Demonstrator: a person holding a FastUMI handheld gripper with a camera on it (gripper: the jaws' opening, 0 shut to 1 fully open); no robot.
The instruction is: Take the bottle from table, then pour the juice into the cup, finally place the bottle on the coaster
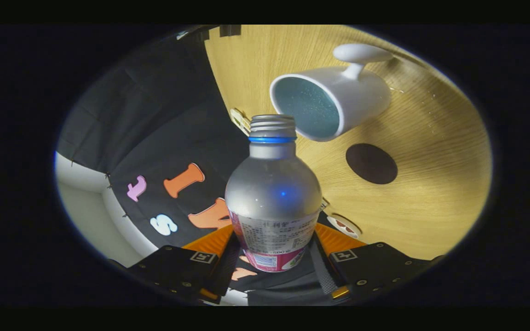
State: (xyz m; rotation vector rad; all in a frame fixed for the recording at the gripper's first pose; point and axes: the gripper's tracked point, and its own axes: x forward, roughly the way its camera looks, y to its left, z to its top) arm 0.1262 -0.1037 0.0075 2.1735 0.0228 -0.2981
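Two fingers of the gripper (274,257) clamp the tilted bottle (273,197), mouth nearing the cup (334,103); pouring and the coaster (371,163) remain.

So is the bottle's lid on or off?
Off. The bottle, held between the tongs, shows bare screw threads and an open mouth, pointing toward the white cup.

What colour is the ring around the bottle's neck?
Blue, just under the threaded mouth of the bottle, seen in the gripper view.

one bottle (273,193), one cup (334,99), one coaster (371,163), one table (430,207), one gripper (274,250) clamping the bottle.
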